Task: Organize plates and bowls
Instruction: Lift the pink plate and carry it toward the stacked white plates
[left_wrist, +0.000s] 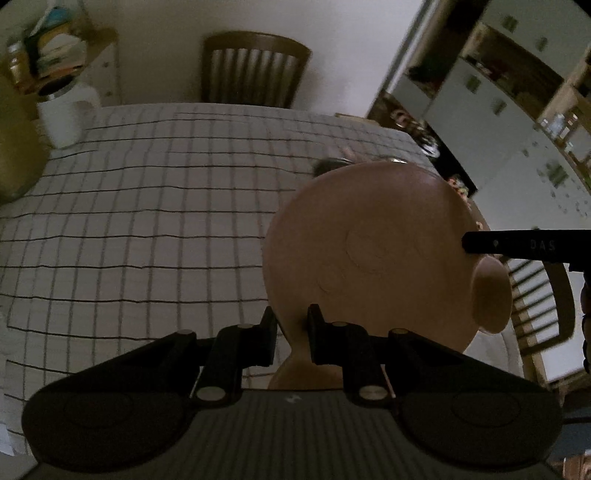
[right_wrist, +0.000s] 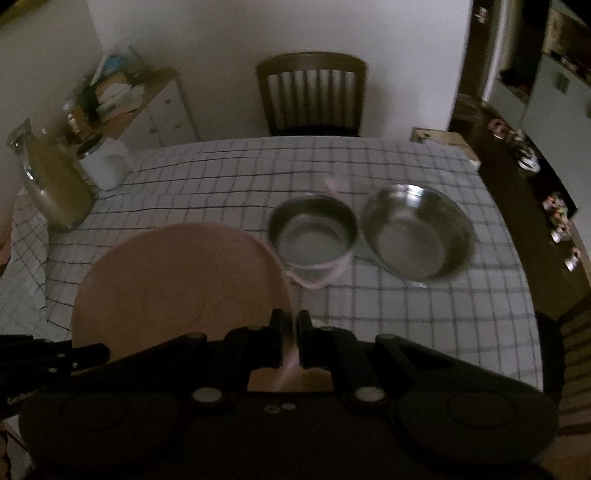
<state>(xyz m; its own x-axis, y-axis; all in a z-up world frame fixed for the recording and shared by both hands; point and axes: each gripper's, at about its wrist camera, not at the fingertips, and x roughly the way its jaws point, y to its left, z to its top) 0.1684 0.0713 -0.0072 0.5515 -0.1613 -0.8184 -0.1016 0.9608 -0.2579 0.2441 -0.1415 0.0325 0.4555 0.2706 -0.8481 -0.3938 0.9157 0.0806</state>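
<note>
A: Left gripper (left_wrist: 291, 334) pinching plate (left_wrist: 369, 254) at an ear; right gripper (right_wrist: 291, 341) clamped thin on the rim.

B: Held tilted over checked cloth (right_wrist: 406, 314), clear of it?

A: Yes. Beside 2 steel bowls (right_wrist: 314, 230) (right_wrist: 417, 236).

B: Risk?

A: Slipping from either shallow edge grip; swinging rim clipping the nearer bowl.

Left tongs (left_wrist: 291, 328): matte black, rounded housings, silver rivets on linkage arms, ribbed grey body behind. Right tongs (right_wrist: 291, 341): same black build, silver rivets.
</note>
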